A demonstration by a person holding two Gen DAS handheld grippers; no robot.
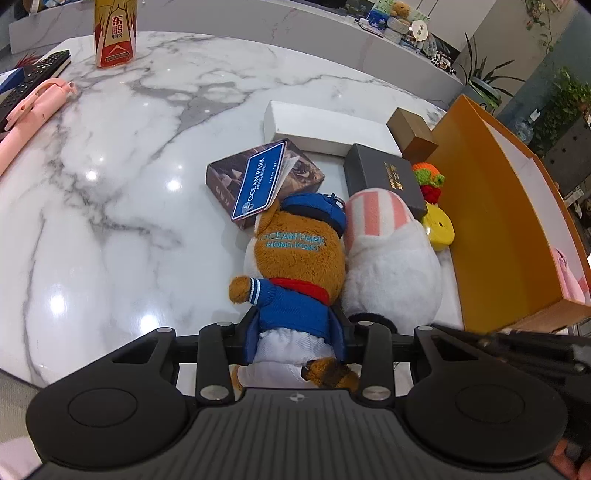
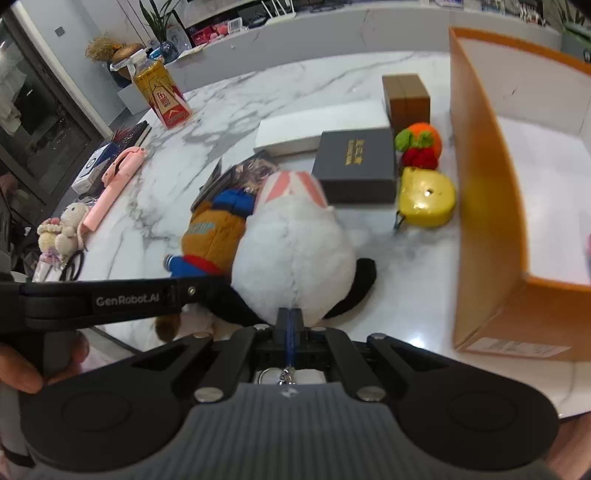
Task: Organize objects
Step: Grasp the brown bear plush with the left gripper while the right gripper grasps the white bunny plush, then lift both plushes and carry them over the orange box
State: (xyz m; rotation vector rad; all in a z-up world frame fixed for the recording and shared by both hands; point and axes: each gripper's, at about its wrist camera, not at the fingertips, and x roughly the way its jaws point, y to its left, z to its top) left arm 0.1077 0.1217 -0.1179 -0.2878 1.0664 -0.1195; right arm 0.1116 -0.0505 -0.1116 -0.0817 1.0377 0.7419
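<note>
My left gripper (image 1: 295, 325) is shut on the brown Ocean Park plush (image 1: 295, 258), clamping its blue jacket at the waist; the plush lies on the marble table (image 1: 110, 184). It also shows in the right wrist view (image 2: 210, 236). My right gripper (image 2: 290, 317) is shut against the base of the white rabbit plush (image 2: 295, 251), which has pink-striped ears and a black tail; whether it pinches the fur I cannot tell. The rabbit plush lies beside the brown plush in the left wrist view (image 1: 391, 266). An open orange box (image 2: 491, 177) stands to the right.
Beyond the plushes lie a grey box (image 2: 354, 166), a white box (image 2: 317, 133), a brown box (image 2: 406, 98), a picture box (image 1: 266, 177), a yellow tape measure (image 2: 424, 201) and a knitted fruit charm (image 2: 421, 144). A drink bottle (image 1: 114, 33), pink stick (image 1: 33, 114) and remote (image 1: 37, 77) sit left.
</note>
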